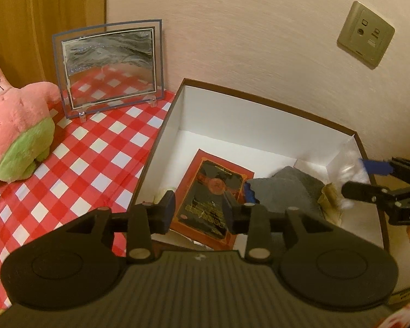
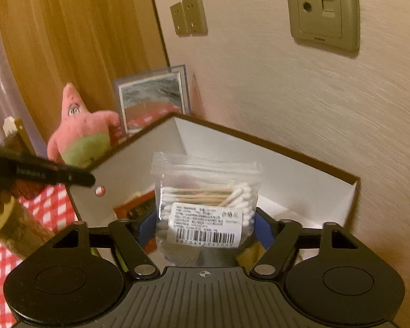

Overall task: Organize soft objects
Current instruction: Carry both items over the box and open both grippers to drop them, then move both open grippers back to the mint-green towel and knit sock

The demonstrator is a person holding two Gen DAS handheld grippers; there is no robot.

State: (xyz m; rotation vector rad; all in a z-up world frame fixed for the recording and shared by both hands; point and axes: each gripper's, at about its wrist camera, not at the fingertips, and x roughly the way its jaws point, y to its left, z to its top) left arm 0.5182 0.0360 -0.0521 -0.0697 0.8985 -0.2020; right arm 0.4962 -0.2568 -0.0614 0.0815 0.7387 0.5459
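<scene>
A brown-rimmed white box (image 1: 270,125) stands against the wall. Inside lie a red and black packet (image 1: 210,191), a grey cloth (image 1: 289,191) and a yellowish item (image 1: 329,199). My left gripper (image 1: 199,210) is open and empty above the box's near edge. My right gripper (image 2: 205,229) is shut on a clear zip bag of cotton swabs (image 2: 205,202) and holds it over the box (image 2: 273,175). In the left wrist view the right gripper (image 1: 369,177) enters from the right with the bag (image 1: 347,164). A pink and green star plush (image 1: 16,128) sits left of the box.
A red and white checked cloth (image 1: 95,150) covers the table. A framed sand picture (image 1: 109,68) stands by the wall behind the plush. Wall sockets (image 1: 366,34) are above the box. A wooden panel (image 2: 68,41) stands at the far left.
</scene>
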